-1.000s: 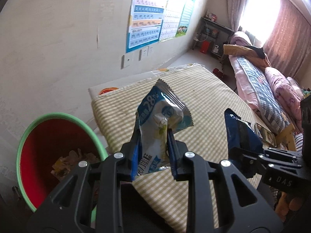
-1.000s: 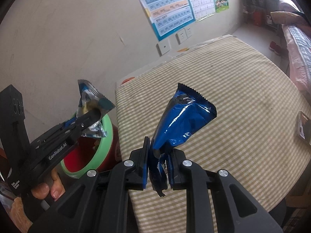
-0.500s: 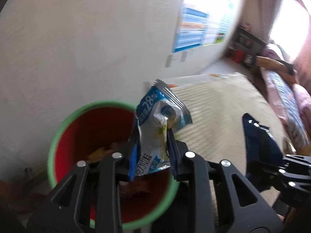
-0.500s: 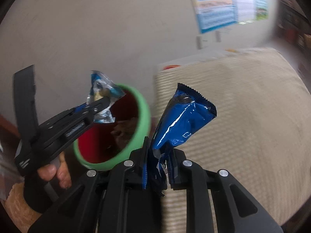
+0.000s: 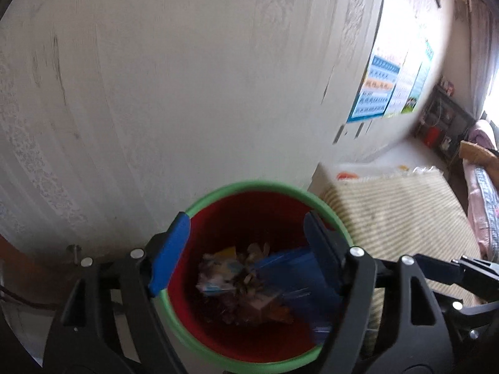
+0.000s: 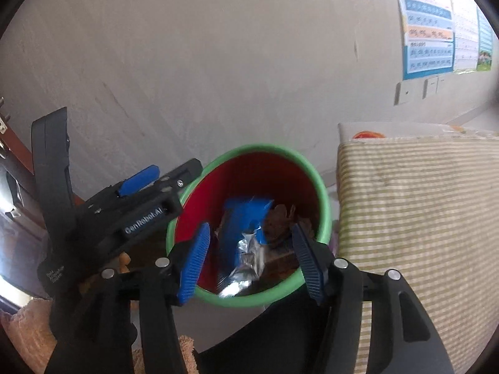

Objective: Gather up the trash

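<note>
**Both wrappers lie in the bin**

Left gripper (image 5: 246, 249) and right gripper (image 6: 252, 261), ribbed blue pads, jaws spread wide and empty above the round green-rimmed red bin (image 6: 324, 205); glossy blue wrapper (image 6: 246, 215) inside; only left view shows the crumpled pale wrapper (image 5: 218, 274); checked cloth (image 6: 421, 218) beside

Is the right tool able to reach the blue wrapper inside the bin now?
Probably yes. The right tool is open just above the bin, and the blue wrapper lies on top of the trash with nothing covering it.

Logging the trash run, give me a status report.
Left gripper open, right gripper open. Blue wrapper inside red bin. Nothing in the way.
</note>
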`<state>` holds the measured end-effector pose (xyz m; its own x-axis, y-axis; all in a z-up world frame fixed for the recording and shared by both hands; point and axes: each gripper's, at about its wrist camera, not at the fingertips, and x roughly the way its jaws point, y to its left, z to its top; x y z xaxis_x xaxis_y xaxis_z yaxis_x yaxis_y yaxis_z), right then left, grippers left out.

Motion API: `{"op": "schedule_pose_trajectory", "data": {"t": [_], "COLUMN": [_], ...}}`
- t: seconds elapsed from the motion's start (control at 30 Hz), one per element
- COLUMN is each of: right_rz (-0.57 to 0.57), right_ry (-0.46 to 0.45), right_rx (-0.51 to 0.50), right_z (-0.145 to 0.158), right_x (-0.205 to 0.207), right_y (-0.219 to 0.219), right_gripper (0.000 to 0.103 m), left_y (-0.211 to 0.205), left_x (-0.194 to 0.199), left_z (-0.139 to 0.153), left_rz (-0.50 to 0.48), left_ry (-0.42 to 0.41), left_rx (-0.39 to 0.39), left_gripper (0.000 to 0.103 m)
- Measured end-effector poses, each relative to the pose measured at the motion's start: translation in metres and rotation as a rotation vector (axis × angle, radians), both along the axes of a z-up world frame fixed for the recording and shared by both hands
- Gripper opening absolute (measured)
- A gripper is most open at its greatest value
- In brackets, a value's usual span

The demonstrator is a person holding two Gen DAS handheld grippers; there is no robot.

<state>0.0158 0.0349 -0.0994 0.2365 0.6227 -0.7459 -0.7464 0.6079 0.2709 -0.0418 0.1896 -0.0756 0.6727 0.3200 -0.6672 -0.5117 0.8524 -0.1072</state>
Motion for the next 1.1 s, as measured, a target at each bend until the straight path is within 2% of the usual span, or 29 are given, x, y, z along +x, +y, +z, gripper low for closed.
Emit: {"op": "schedule_pose_trajectory", "data": {"t": [0.03, 0.1, 0.23, 0.33, 0.37, 0.4, 0.53, 0.57, 0.63, 0.73, 0.87, 0.97, 1.03, 1.1], "right_rz": [-0.013, -0.064, -0.173, -0.26, -0.291, -0.34, -0.506, -0.545, -0.643, -0.704, -0.797, -0.883, -0.923, -0.959], "right_ry": [-0.02, -0.08, -0.164, -0.276, -0.322, -0.406, -0.675, -0.72, -0.795, -0.769, -0.703, -0.651, -0.624, -0.597], "right_rx": [0.0, 0.012, 0.056, 0.115, 0.13, 0.148, 0.161, 0.149, 0.122, 0.141, 0.14, 0.084, 0.089, 0.1], "right_z": [0.004, 0.014, 0.036, 0.058, 0.064, 0.073, 0.093, 0.095, 0.099, 0.101, 0.104, 0.106, 0.107, 0.107], "right_x": [0.001, -0.001, -0.003, -0.009, -0.012, -0.019, -0.039, -0.042, -0.046, -0.04, -0.025, -0.015, -0.012, -0.016], "right_y": [-0.007, -0.025, -0.062, -0.099, -0.109, -0.125, -0.16, -0.166, -0.178, -0.198, -0.224, -0.247, -0.26, -0.272], "right_gripper": [0.056, 0.067, 0.069, 0.072, 0.082, 0.098, 0.096, 0.096, 0.096, 0.096, 0.096, 0.096, 0.096, 0.096], "left_y": [-0.005, -0.017, -0.05, -0.075, -0.086, -0.093, -0.135, -0.146, -0.16, -0.172, -0.181, -0.19, -0.197, -0.199], "left_x": [0.001, 0.005, 0.016, 0.024, 0.026, 0.027, 0.026, 0.026, 0.031, 0.04, 0.047, 0.051, 0.052, 0.053], "left_z": [0.005, 0.012, 0.028, 0.042, 0.049, 0.053, 0.071, 0.074, 0.079, 0.086, 0.093, 0.093, 0.092, 0.09], "left_rz": [-0.012, -0.044, -0.122, -0.176, -0.187, -0.191, -0.298, -0.325, -0.376, -0.41, -0.419, -0.447, -0.458, -0.454], "left_ry": [-0.021, -0.056, -0.125, -0.178, -0.199, -0.217, -0.353, -0.37, -0.361, -0.327, -0.36, -0.356, -0.33, -0.32], "left_rx": [0.011, 0.031, 0.071, 0.078, 0.096, 0.113, 0.201, 0.228, 0.227, 0.156, 0.096, 0.101, 0.112, 0.09], "left_gripper": [0.076, 0.078, 0.087, 0.096, 0.098, 0.098, 0.098, 0.098, 0.098, 0.098, 0.098, 0.098, 0.098, 0.098]}}
